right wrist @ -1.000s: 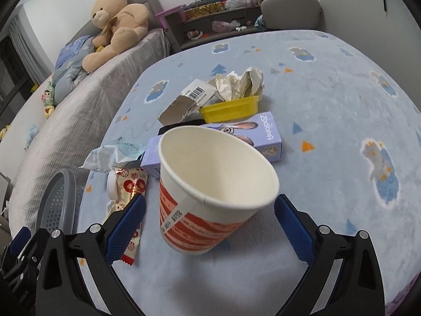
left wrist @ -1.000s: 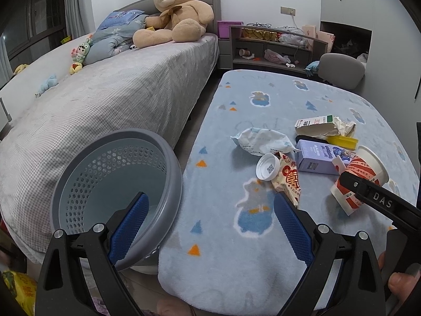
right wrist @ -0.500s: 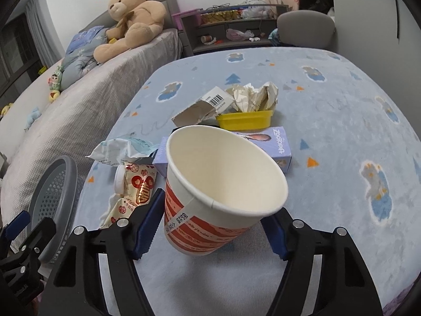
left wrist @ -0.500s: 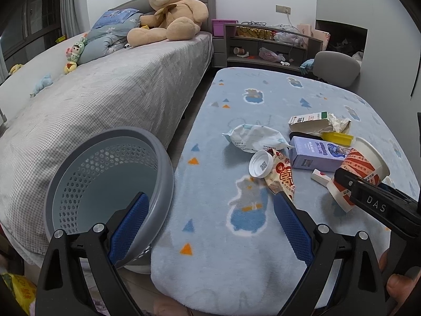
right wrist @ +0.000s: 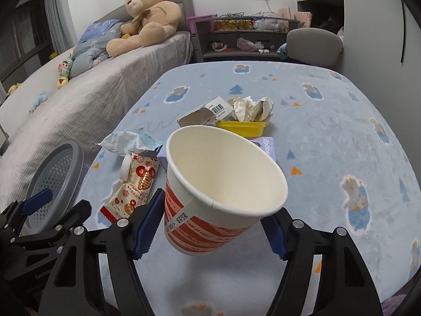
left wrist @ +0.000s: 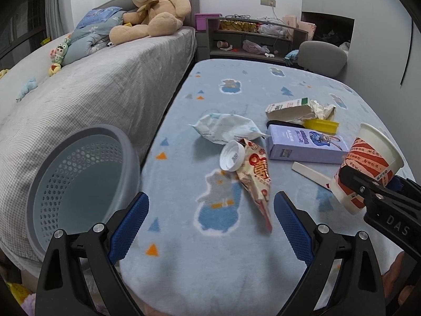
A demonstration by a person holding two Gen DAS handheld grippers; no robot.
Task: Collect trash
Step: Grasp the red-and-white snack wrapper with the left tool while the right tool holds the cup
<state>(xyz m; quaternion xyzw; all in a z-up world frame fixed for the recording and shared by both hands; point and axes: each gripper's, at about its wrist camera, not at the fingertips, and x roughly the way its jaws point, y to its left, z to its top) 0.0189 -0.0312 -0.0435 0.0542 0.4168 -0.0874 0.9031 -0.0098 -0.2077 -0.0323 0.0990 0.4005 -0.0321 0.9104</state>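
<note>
My right gripper [right wrist: 210, 223] is shut on a red-and-white paper cup [right wrist: 223, 184] and holds it tilted above the blue blanket; the cup also shows in the left wrist view [left wrist: 368, 168]. My left gripper [left wrist: 210, 226] is open and empty, near the front edge of the table. A grey perforated trash basket [left wrist: 79, 184] stands at the left, below the table edge. Trash lies on the blanket: a red-and-cream wrapper [left wrist: 256, 176], a white lid [left wrist: 231, 156], a crumpled white bag [left wrist: 226, 129], a purple box [left wrist: 305, 144], a yellow tray [left wrist: 321, 126] and a torn carton [left wrist: 289, 109].
A grey bed [left wrist: 92, 84] with a teddy bear [left wrist: 152, 8] runs along the left. A shelf [left wrist: 252, 39] and a grey chair [left wrist: 322, 55] stand behind the table. The basket also shows in the right wrist view [right wrist: 55, 179].
My right gripper has closed on the paper cup and lifted it off the blanket, tilting it. My left gripper has drifted slightly, still open.
</note>
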